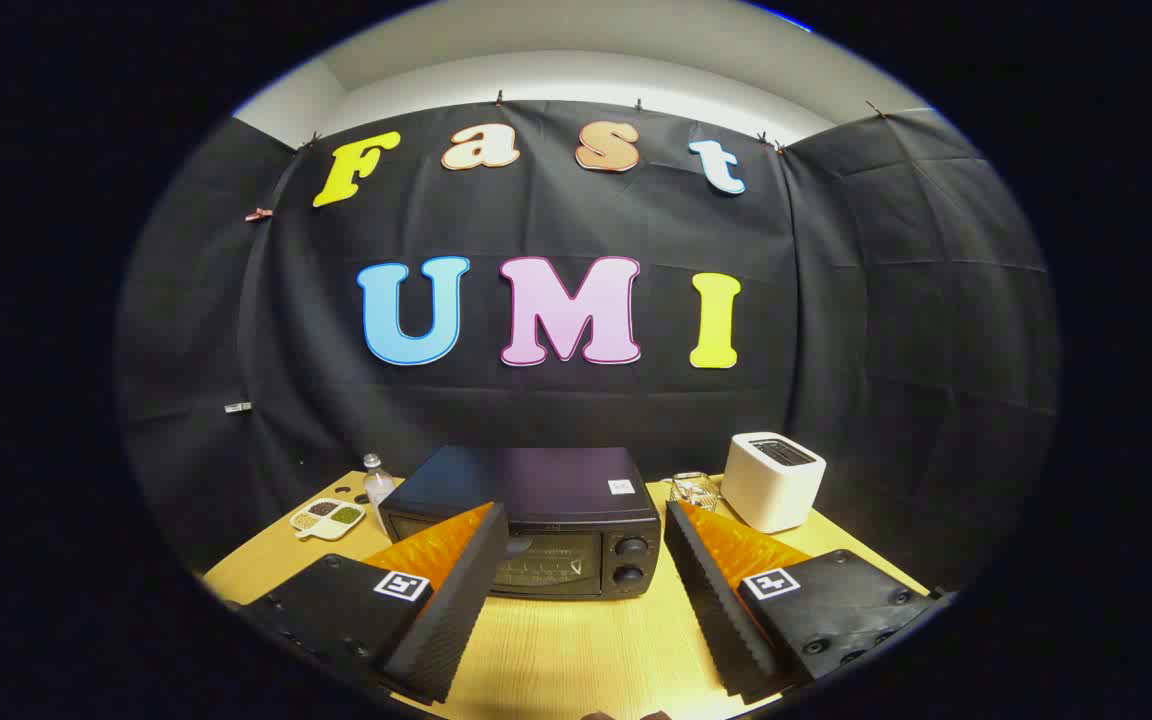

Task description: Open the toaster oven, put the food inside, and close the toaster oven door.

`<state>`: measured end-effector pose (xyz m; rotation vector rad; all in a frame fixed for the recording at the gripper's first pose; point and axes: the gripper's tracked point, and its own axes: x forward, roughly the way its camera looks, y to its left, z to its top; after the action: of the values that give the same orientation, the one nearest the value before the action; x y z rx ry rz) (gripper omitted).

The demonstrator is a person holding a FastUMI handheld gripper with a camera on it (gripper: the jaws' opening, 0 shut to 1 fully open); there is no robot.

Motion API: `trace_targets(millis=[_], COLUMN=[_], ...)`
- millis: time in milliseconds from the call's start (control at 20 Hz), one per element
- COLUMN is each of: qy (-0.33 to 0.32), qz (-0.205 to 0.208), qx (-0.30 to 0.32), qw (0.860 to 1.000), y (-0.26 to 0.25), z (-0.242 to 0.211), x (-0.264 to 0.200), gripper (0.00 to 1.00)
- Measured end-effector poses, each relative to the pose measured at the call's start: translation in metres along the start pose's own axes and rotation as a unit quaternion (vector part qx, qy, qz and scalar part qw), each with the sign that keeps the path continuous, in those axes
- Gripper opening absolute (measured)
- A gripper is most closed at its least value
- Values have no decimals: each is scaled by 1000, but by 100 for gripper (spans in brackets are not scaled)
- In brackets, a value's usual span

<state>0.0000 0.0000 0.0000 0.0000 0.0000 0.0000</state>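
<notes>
The tool (586, 525) hangs spread wide above the wooden bench (576, 650), gripping nothing. Just beyond its fingers sits the toaster oven (536, 525), door shut. A white toaster (774, 480) stands far right; a bottle (376, 482) and sectioned dish (328, 518) far left.

The gripper (586, 540) hangs above a pale wooden table (576, 650) with its fingers spread wide and nothing between them. Just beyond them, toward the table's far edge, stands a black box-shaped toaster oven (536, 520) with its glass door closed and two round knobs (628, 560). A white pop-up toaster (772, 480) sits near the far right corner, a clear small bottle (376, 482) and a white divided dish (328, 518) near the far left.
</notes>
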Motion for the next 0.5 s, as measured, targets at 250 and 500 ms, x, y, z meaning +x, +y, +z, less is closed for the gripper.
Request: trace_targets(millis=[250, 500], qy=[4, 3], qz=[6, 16], qx=[3, -7], qw=[1000, 1000], y=[9, 19], z=[-3, -5], x=[1, 1], gripper=[97, 98])
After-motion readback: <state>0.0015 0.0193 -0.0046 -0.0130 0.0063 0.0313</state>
